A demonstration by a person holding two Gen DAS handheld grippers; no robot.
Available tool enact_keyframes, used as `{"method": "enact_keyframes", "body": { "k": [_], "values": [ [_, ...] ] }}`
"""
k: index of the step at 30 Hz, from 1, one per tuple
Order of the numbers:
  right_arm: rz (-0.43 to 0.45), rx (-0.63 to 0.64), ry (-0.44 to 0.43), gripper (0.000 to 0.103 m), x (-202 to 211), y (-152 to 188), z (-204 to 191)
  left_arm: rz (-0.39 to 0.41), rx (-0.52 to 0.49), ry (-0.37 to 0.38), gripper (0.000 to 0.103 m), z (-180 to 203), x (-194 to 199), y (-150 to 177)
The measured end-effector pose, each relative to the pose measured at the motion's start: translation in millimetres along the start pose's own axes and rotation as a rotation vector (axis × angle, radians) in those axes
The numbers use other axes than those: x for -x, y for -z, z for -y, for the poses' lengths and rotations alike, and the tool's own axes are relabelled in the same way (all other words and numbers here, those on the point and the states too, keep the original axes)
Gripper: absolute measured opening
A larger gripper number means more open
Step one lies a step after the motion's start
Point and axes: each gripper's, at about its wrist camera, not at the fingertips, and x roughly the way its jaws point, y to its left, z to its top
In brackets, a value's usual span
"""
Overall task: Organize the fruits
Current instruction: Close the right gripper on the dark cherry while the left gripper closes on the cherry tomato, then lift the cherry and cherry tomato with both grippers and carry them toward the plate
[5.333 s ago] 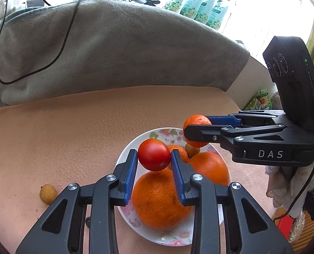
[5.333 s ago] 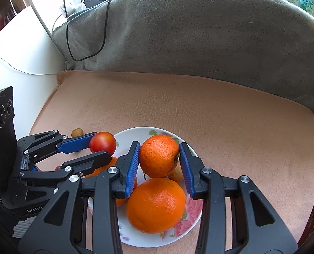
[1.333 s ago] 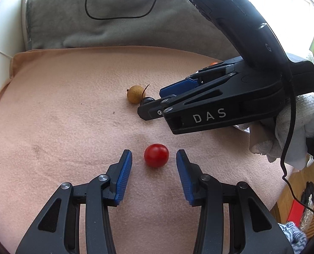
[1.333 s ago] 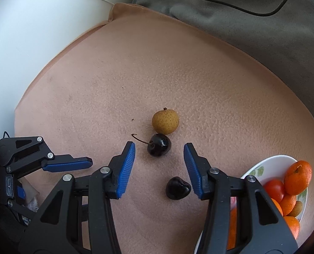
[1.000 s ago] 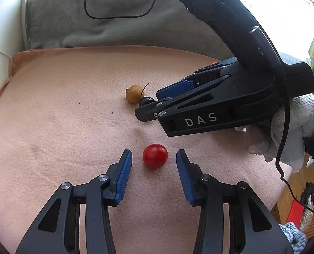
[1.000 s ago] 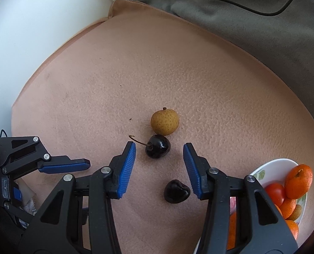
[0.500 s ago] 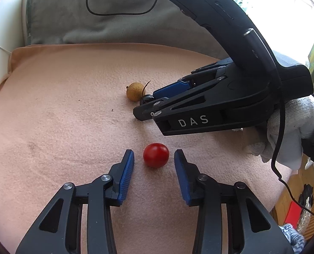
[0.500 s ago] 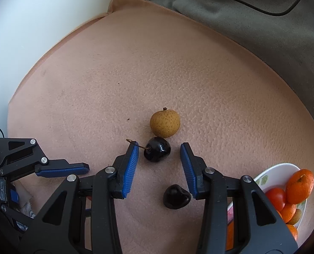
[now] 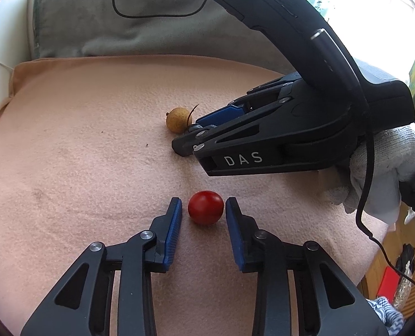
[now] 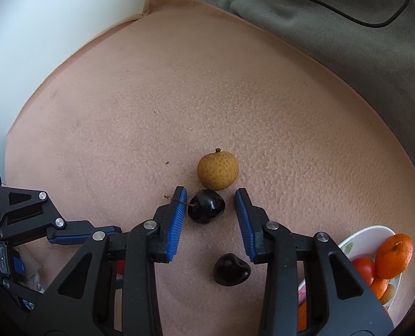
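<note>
A small red tomato lies on the peach cloth between the fingers of my left gripper; the jaws are narrowly open around it, with small gaps either side. My right gripper is open around a dark cherry with a stem; the left pad is close to it, the right pad stands apart. A tan longan lies just beyond the cherry, and shows in the left wrist view. A second dark cherry lies under the right gripper.
A white flowered plate with mandarins and a tomato sits at the right edge of the right wrist view. A grey cushion with a black cable runs along the back. The right gripper's body crosses above the tomato in the left wrist view.
Both grippers' jaws have narrowed around their fruits, the tomato and the stemmed cherry. The right gripper has moved forward so the cherry sits between its pads.
</note>
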Motion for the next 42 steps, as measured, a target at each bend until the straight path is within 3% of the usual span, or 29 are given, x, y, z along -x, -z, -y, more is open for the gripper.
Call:
{"method": "enact_keyframes", "body": {
  "k": [3, 24, 42],
  "values": [
    [0.003, 0.000, -0.006, 0.026, 1, -1, 0, 0.002, 0.011, 0.002, 0.025, -1, 0, 0],
    [0.075, -0.049, -0.058, 0.026, 44, 22, 8, 0.022, 0.027, 0.002, 0.024, -1, 14, 6],
    [0.233, -0.161, -0.043, 0.026, 126, 92, 50, 0.078, -0.024, 0.045, 0.024, 42, 35, -2]
  ]
}}
